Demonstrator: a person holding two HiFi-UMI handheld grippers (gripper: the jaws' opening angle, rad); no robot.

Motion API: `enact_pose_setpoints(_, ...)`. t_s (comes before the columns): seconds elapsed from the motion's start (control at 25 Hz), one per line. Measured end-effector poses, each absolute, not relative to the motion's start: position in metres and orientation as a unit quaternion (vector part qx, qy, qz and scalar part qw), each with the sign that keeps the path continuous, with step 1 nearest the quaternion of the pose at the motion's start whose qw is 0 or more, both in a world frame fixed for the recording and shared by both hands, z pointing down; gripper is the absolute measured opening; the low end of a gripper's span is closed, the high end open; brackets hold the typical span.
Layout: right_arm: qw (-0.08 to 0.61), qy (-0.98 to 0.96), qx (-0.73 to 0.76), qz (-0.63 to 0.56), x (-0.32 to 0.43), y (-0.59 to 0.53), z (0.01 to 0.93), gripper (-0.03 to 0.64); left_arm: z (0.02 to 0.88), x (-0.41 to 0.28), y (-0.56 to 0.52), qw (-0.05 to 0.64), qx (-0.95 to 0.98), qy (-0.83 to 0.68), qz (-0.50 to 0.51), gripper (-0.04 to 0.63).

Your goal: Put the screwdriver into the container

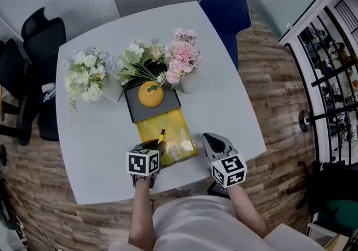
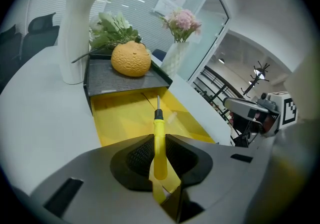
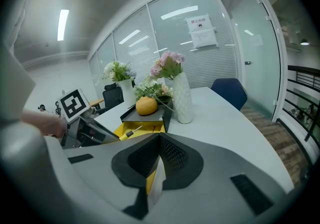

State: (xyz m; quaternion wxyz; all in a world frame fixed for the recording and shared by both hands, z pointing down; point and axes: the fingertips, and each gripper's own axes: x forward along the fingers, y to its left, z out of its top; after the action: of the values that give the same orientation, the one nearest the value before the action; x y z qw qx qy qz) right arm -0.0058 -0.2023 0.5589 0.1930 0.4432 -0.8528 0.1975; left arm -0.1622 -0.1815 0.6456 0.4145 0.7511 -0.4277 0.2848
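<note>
The left hand-held gripper [image 2: 159, 164] is clenched on the screwdriver [image 2: 159, 140]. Its jaws pinch the yellow handle, so the shaft sticks out straight ahead. Held that way, the tip leads. It points over the near part of the yellow container [image 2: 120, 113] and seems to hang above its floor, though I cannot tell whether it touches. In the head view this hand-held gripper [image 1: 158, 145] is at the container's [image 1: 178, 132] near left corner, close to the near edge of the table [image 1: 224, 104]. The screwdriver [image 1: 163, 132] is therefore over the container but not yet laid in it. By my judgement, what remains is to lower it and let go.

The right hand-held gripper [image 3: 159, 160] has its jaws together with nothing between them. It sits [image 1: 212, 141] just right of the container by the near edge, likely kept clear because one hand is enough here.

A dark tray [image 1: 168, 109] carrying an orange [image 1: 151, 94] touches the container's far side. Vases [image 1: 189, 82] of flowers stand beyond it toward the far edge, so the approach from the near side is open.
</note>
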Motion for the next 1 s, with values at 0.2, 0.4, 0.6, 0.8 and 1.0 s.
enact_pose_setpoints(0.2,0.193,-0.852,0.443,0.2,-0.006,-0.209,0.561,0.015,0.654,-0.161,-0.184,0.407,0.748,-0.417,0.317,0.067)
enact_pose_setpoints(0.4,0.197,-0.851,0.443,0.203,-0.004,-0.211,0.565,0.015,0.66,-0.156,-0.186,0.389,0.747,-0.404,0.358,0.068)
enact_pose_setpoints(0.6,0.198,-0.851,0.442,0.204,-0.004,-0.212,0.567,0.015,0.666,-0.152,-0.188,0.366,0.742,-0.386,0.408,0.069)
enact_pose_setpoints(0.8,0.197,-0.848,0.447,0.206,0.001,-0.212,0.568,0.015,0.671,-0.152,-0.186,0.35,0.731,-0.376,0.449,0.069)
enact_pose_setpoints(1.0,0.195,-0.847,0.449,0.206,0.005,-0.211,0.567,0.015,0.673,-0.152,-0.181,0.342,0.722,-0.369,0.476,0.067)
